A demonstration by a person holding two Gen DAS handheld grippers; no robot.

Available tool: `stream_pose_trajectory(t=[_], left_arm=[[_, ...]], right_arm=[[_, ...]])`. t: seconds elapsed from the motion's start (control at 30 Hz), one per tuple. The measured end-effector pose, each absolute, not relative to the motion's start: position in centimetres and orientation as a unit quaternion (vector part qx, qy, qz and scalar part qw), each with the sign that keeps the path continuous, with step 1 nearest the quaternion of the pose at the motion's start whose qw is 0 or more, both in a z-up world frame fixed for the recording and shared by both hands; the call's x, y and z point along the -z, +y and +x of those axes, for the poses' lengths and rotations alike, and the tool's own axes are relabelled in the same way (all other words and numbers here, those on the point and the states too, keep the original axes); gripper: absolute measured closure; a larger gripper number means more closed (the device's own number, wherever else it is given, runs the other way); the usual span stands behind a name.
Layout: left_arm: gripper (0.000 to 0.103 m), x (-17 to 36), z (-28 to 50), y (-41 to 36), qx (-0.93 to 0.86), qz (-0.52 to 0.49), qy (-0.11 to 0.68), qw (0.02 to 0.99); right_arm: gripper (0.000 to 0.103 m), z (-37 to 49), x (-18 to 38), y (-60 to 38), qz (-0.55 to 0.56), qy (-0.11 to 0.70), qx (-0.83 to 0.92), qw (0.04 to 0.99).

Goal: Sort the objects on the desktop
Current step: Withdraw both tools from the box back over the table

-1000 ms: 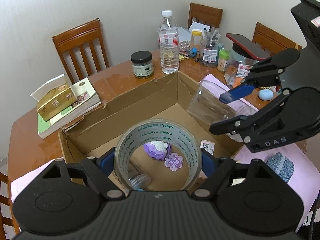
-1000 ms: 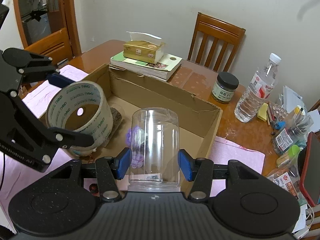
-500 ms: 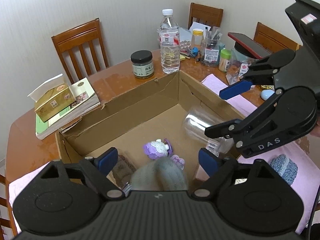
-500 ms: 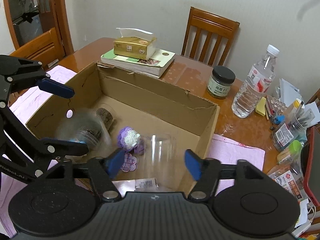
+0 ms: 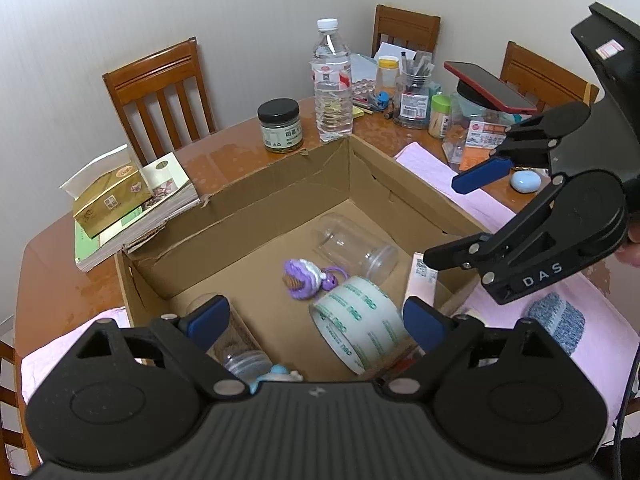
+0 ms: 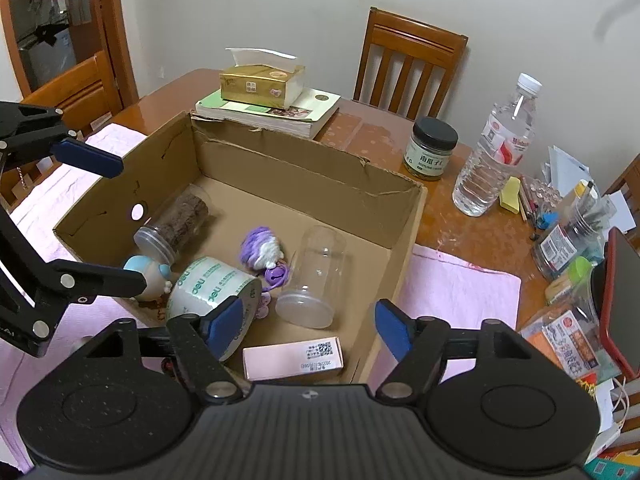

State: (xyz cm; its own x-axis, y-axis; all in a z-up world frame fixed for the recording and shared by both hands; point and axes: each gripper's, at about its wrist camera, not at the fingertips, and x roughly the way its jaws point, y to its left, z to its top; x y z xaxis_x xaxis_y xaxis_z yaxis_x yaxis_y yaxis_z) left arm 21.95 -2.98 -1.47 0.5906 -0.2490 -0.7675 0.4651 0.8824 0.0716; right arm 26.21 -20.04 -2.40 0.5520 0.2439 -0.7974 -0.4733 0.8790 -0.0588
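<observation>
I have both claws hanging over the cardboard box on the worktop, tilted down into it. My left claw is spreading its jaws and grips nothing; the tape roll lies on its side on the box floor below, free of the blue pads. My right claw is also spreading, with nothing pressed between its pads; the clear jar lies on its side on the box floor ahead of it, its mouth toward my camera.

Around them in the box I see a purple knitted toy between the tape roll and the clear jar, a jar of brown stuff lying along the left wall, a small blue figure next to it, and a pink carton against the near wall.

Outside the box, a tissue box sits on a stack of books past the far wall. A black-lidded jar and a water bottle stand to the right of those. A pink cloth lies under the box.
</observation>
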Motion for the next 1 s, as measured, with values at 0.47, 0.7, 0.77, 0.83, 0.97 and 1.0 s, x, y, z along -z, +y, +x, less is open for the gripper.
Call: stream_pose_trajectory(t=[0.47,0.7,0.77,0.83,0.97,1.0], left_arm=[[0.009,0.9,17.2,-2.4,0.196,0.136,0.402,0.884],[0.009,1.4,14.3,-2.1,0.189,0.130,0.410,0.883],[0.009,1.9,13.5,-1.9,0.187,0.123,0.417,0.881],[0.009,2.4,12.9,-1.7,0.182,0.118,0.424,0.879],[0.009,3.4,11.8,-1.4,0.170,0.111,0.436,0.877],[0.009,3.7,11.5,-1.4,0.168,0.109,0.438,0.877]], right_arm=[[0.011,21.5,1.7,-20.3,-0.119,0.418,-0.203,0.878],[0.008,18.5,2.0,-20.5,-0.112,0.420,-0.200,0.878],[0.008,17.6,2.2,-20.5,-0.110,0.422,-0.200,0.877],[0.007,16.9,2.3,-20.5,-0.107,0.424,-0.200,0.877],[0.007,15.8,2.8,-20.7,-0.097,0.429,-0.197,0.876],[0.007,15.5,2.8,-20.7,-0.093,0.430,-0.196,0.876]])
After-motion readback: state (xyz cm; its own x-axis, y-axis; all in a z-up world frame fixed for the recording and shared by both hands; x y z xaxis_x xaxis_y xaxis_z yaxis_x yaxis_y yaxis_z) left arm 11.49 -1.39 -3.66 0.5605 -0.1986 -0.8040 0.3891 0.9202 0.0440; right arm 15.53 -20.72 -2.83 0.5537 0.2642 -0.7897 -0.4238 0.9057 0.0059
